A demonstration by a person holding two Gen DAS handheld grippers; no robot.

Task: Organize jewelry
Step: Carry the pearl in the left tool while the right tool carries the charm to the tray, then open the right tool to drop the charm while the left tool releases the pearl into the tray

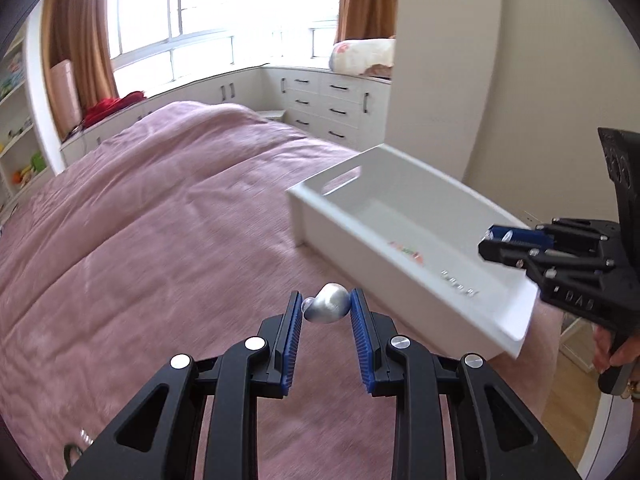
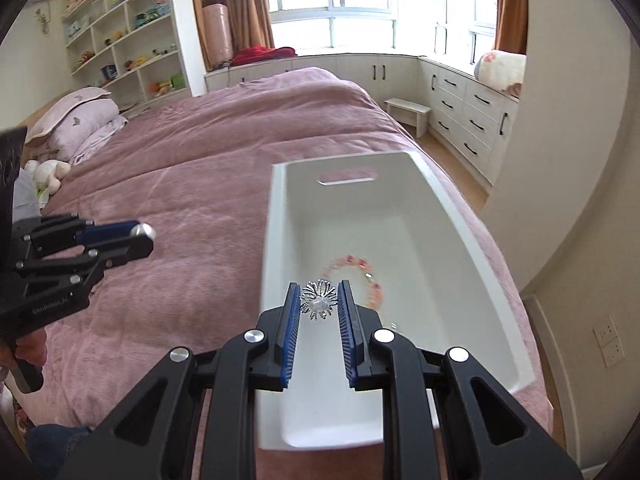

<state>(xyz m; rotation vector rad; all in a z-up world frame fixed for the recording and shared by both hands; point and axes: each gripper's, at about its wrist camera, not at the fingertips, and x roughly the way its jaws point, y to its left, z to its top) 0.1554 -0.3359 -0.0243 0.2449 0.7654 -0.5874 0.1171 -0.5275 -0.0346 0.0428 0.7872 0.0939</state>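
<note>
My left gripper (image 1: pixel 326 307) is shut on a smooth silver drop-shaped piece (image 1: pixel 329 309), held above the pink bedspread just left of the white bin (image 1: pixel 404 240). My right gripper (image 2: pixel 319 303) is shut on a spiky silver brooch (image 2: pixel 319 301) with a pale stone, held over the near end of the white bin (image 2: pixel 276 248). A pink beaded bracelet (image 2: pixel 370 276) lies on the bin's floor. From the right wrist view the left gripper (image 2: pixel 140 238) shows at far left with the silver piece (image 2: pixel 143 231) at its tip. The right gripper (image 1: pixel 494 240) shows over the bin's edge in the left wrist view.
The bin sits near the bed's right edge; wooden floor (image 2: pixel 476 196) and white drawers (image 2: pixel 468 116) lie beyond. More small jewelry (image 1: pixel 82 438) lies on the bedspread at lower left. Pillows (image 2: pixel 80 120) and a soft toy (image 2: pixel 46 172) are at the bed's head. A hand (image 1: pixel 612 348) grips the right handle.
</note>
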